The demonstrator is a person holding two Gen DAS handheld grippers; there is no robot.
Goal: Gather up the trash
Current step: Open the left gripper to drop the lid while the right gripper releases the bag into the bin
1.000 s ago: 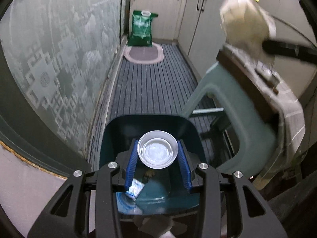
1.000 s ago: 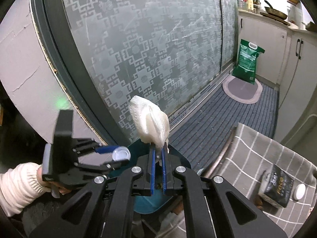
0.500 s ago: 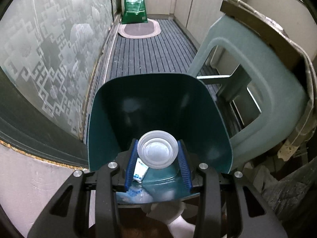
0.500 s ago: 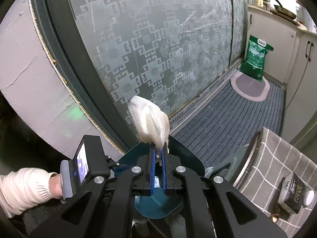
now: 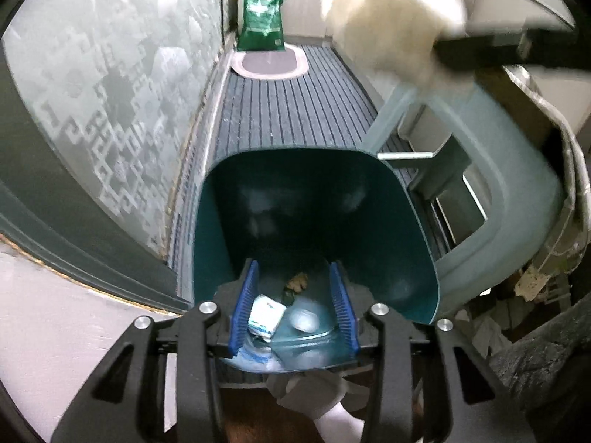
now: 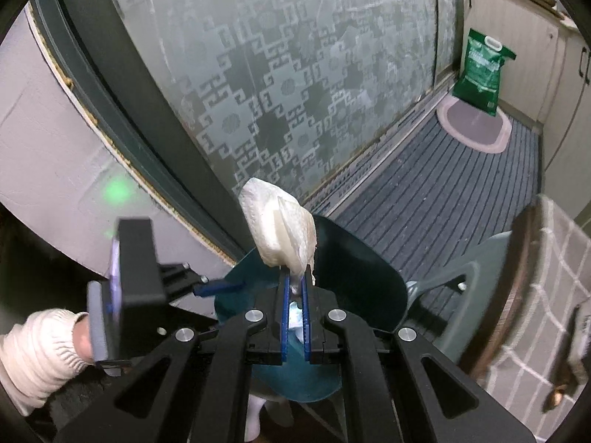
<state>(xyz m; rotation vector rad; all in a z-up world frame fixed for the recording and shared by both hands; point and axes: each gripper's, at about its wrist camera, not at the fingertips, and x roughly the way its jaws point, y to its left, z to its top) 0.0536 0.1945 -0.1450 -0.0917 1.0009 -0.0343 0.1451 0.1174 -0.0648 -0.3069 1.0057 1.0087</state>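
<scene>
The right gripper point(image 6: 294, 288) has its jaws pressed together on the lower tip of a crumpled white paper towel point(image 6: 277, 227), which stands up from the blue pads as a puffy, folded wad with an embossed, slightly creased surface. It hangs directly over the open mouth of the dark teal trash bin point(image 6: 354, 258). In the left wrist view the same wad appears blurred at the top right point(image 5: 391, 22), well above the bin.

The left gripper point(image 5: 293, 308) points down into the teal bin point(image 5: 417, 243); its jaws are spread and nothing sits between them. On the bin floor below lie a small white carton point(image 5: 266, 313), a clear plastic lid point(image 5: 304, 320), blurred, and a few brown scraps point(image 5: 298, 280).

A second ago that clear lid was clamped between the left jaws; now it is out of them and down in the bin. The bin also fills more of the left view than before, and in the right view the towel has come from beside the bin rim to above its opening.

Beside the bin stands a pale blue-green plastic stool point(image 5: 517, 199) under a checked cloth point(image 6: 554, 295). Farther off, a striped floor mat point(image 5: 291, 110) runs along the frosted patterned glass door point(image 6: 295, 74) to an oval rug point(image 5: 267, 62) and a green sack point(image 5: 264, 18).
</scene>
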